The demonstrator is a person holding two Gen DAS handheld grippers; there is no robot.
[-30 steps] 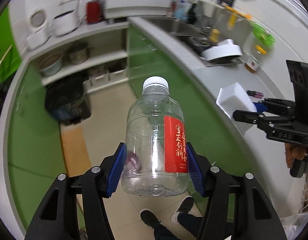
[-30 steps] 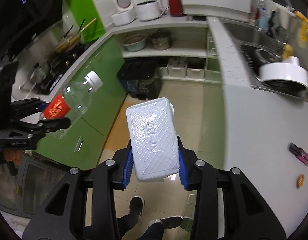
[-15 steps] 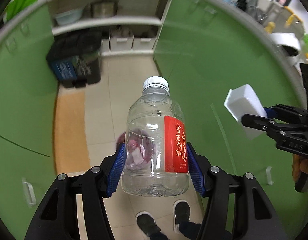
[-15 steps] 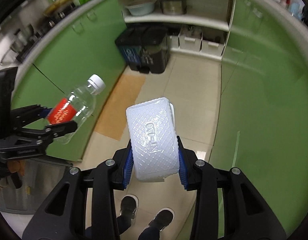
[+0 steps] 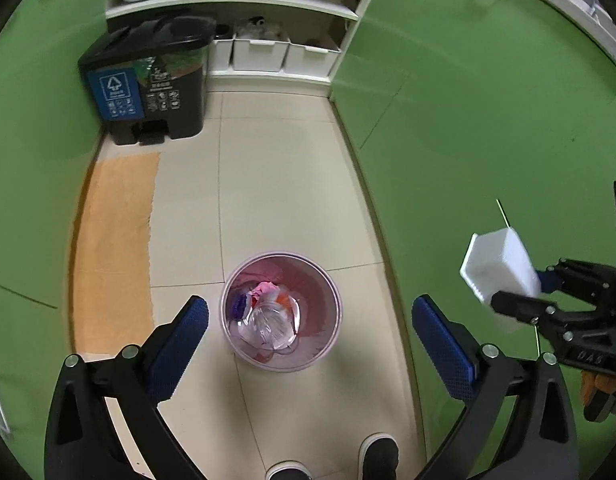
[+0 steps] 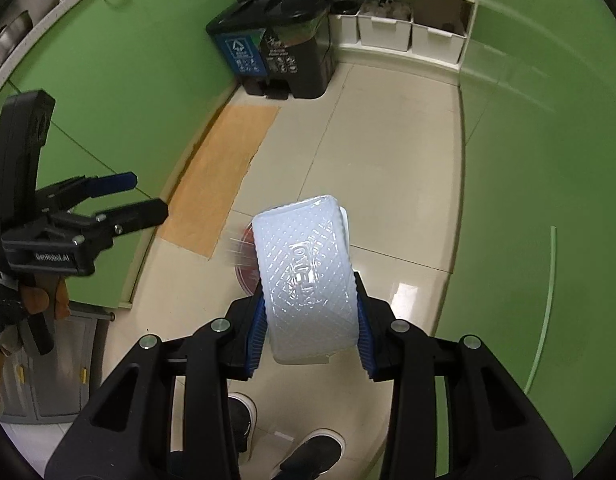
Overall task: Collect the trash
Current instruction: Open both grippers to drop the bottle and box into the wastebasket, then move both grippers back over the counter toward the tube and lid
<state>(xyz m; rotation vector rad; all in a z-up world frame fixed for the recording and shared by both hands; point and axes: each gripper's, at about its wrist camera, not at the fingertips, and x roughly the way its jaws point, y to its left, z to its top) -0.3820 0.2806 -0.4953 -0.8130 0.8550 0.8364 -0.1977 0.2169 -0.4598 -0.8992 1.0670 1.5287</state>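
Note:
On the floor tiles right below my left gripper (image 5: 310,308) stands a pink waste bin (image 5: 328,280). A clear plastic bottle (image 5: 268,322) lies inside it on other rubbish. The left jaws are opening wide, and nothing is between the blue pads. My right gripper (image 6: 308,304) is shut on a white embossed plastic container (image 6: 304,264), held tilted above the floor. In the left wrist view that container (image 5: 498,268) and the right gripper (image 5: 522,288) hang to the right of the bin. In the right wrist view the container hides most of the bin (image 6: 246,256). The left gripper (image 6: 148,196) shows at the left.
A black two-part pedal bin (image 5: 148,80) stands at the far end of the floor. White storage boxes (image 5: 260,54) sit under a shelf beside it. An orange mat (image 5: 112,240) lies at the left. Green cabinet fronts (image 5: 488,120) line both sides. The person's shoes (image 5: 378,452) are near the bottom edge.
Both grippers have dropped from counter height to just above the floor. The left gripper has opened and let go of the bottle, which now lies in the pink bin.

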